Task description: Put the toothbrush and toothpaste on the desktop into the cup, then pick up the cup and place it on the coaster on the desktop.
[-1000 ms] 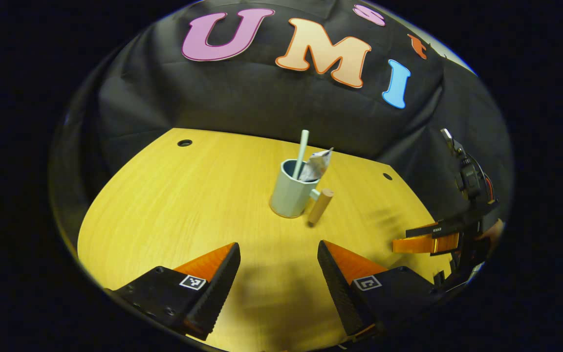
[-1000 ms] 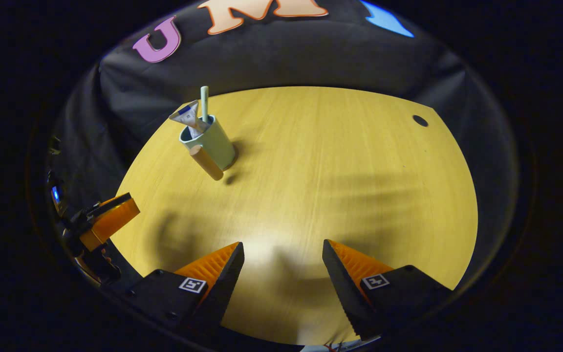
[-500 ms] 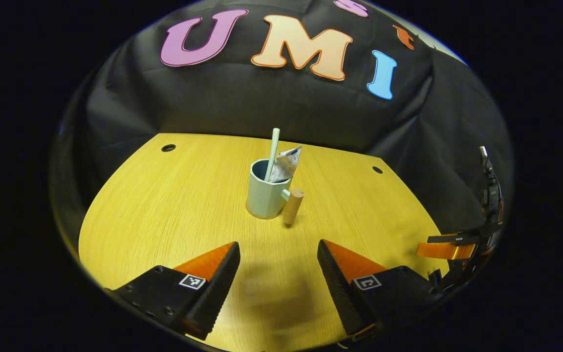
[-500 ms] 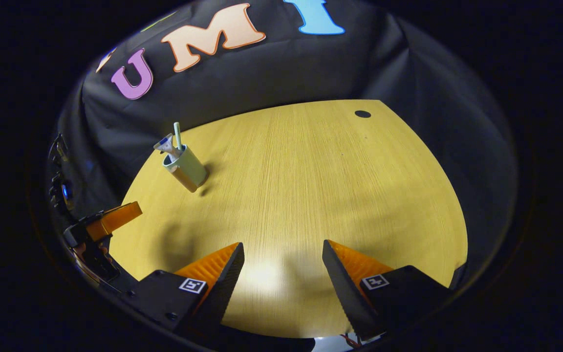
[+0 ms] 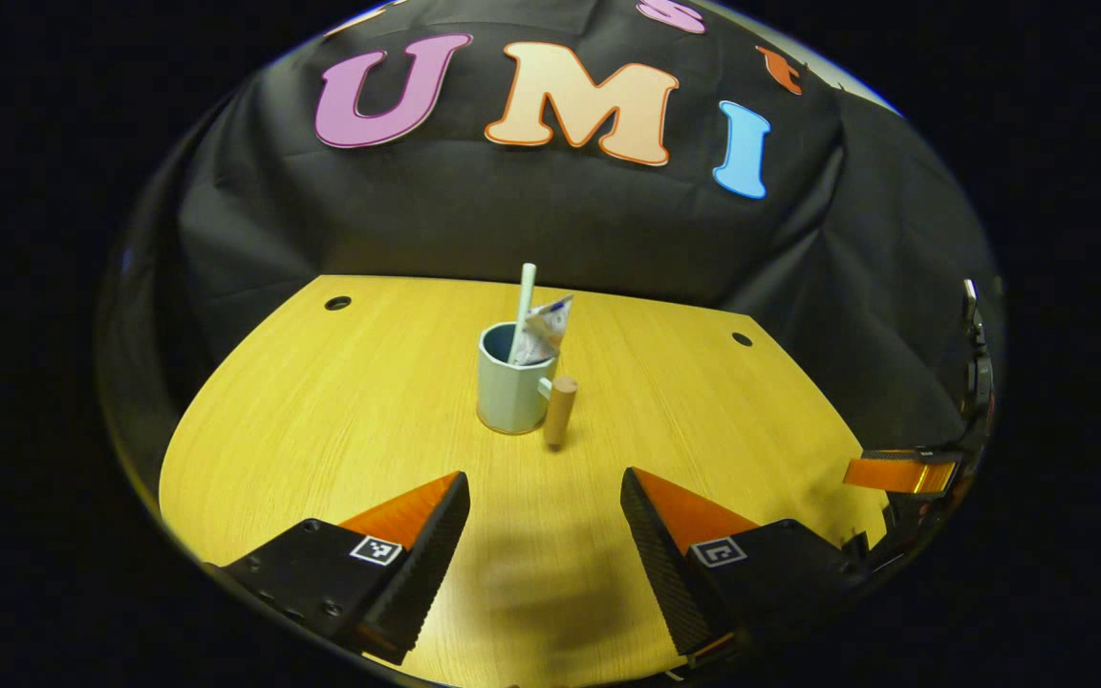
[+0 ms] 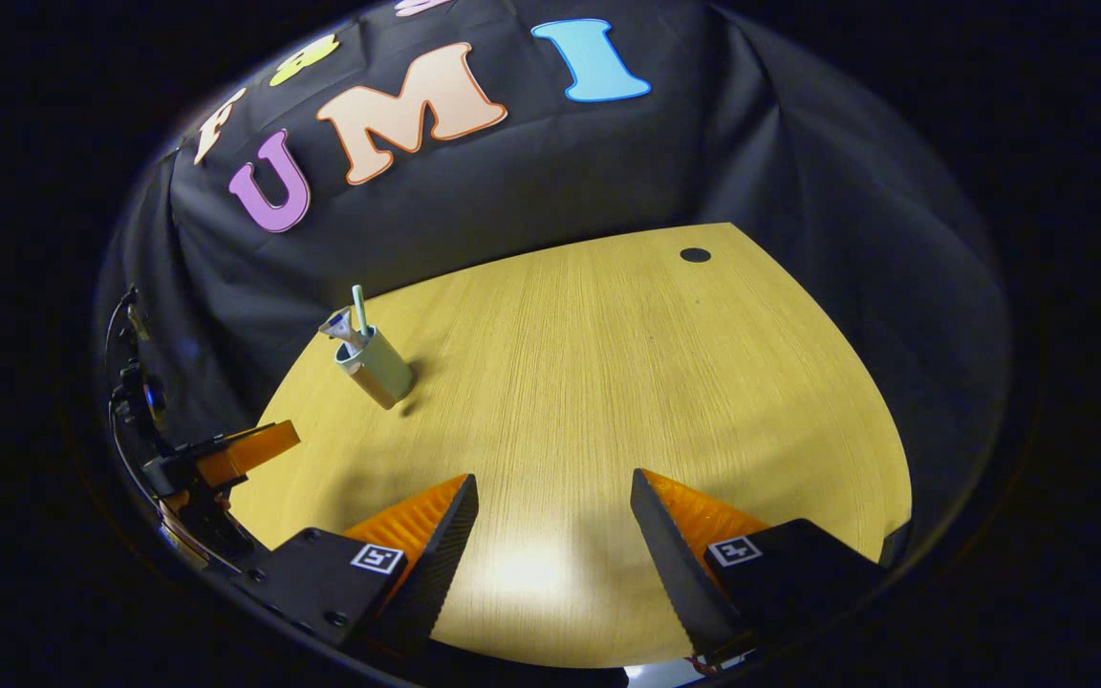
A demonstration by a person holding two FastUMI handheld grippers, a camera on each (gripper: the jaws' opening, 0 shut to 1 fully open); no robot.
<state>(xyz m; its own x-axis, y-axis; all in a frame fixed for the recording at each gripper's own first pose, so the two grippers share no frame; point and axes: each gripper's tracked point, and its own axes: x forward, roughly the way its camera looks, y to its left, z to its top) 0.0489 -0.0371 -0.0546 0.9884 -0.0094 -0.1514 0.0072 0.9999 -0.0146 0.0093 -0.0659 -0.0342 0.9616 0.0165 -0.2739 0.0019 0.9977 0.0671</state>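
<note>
Cup (image 5: 510, 393): upright mid-desk (image 5: 340, 420), at 12 o'clock from the left gripper (image 5: 545, 535); wooden handle (image 5: 559, 411) at its 3 o'clock.
Contents: toothbrush (image 5: 522, 298) and toothpaste (image 5: 541, 330) stand inside, long axes near vertical, tips up.
Fingers: both pairs wide, empty; right gripper (image 6: 553, 535) well apart from cup (image 6: 377, 361).
Coaster: cannot tell where.
Technique (judgement): close on the cup body low, lift straight, keep level.

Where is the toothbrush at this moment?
In the left gripper view, the toothbrush stands in the cup near the desktop's centre, beside the toothpaste.
</note>
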